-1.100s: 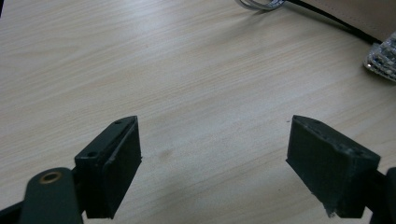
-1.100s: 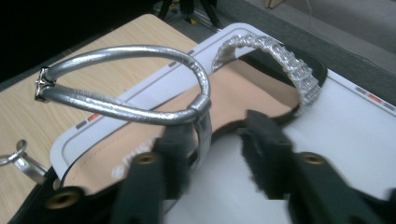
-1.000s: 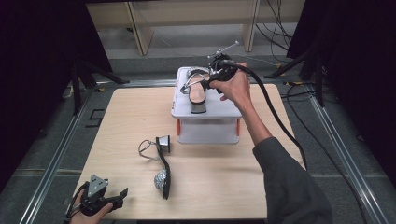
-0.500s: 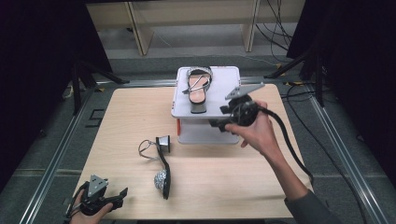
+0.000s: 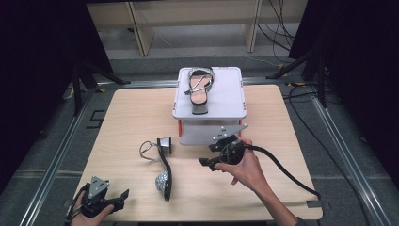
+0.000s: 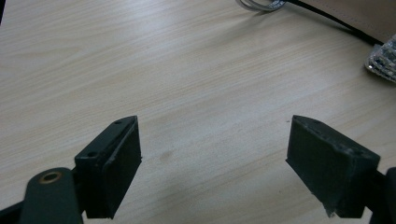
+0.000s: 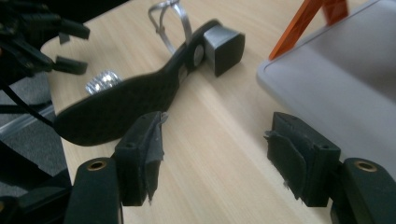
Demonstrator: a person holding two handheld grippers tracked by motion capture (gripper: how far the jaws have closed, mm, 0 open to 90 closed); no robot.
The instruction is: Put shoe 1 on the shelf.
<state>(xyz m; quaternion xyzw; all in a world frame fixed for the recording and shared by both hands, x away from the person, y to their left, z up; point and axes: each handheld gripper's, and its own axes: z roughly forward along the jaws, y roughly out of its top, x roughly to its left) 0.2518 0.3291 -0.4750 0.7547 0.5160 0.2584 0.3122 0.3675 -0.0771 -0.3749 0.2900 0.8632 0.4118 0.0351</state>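
Your left gripper rests at the near left corner of the bench; its fingers are spread wide with nothing but bare wood between them; it has not moved since a second ago.

A little farther in, the second sandal lies on its side on the bench, sparkly toe toward you and block heel away. Your right gripper is low over the bench just to the right of it, pointing at it; its fingers are spread and hold nothing; they have just been opening.

Here is what could go wrong, I think: the sandal rests on its thin edge, so a push from one finger could make it slide or flop flat; the loose strap could also catch on a finger.

Farther back, the first sandal sits on the lid of the grey box. A second ago your right gripper was up there over that sandal; now it has come down toward you, and the sandal lies alone.
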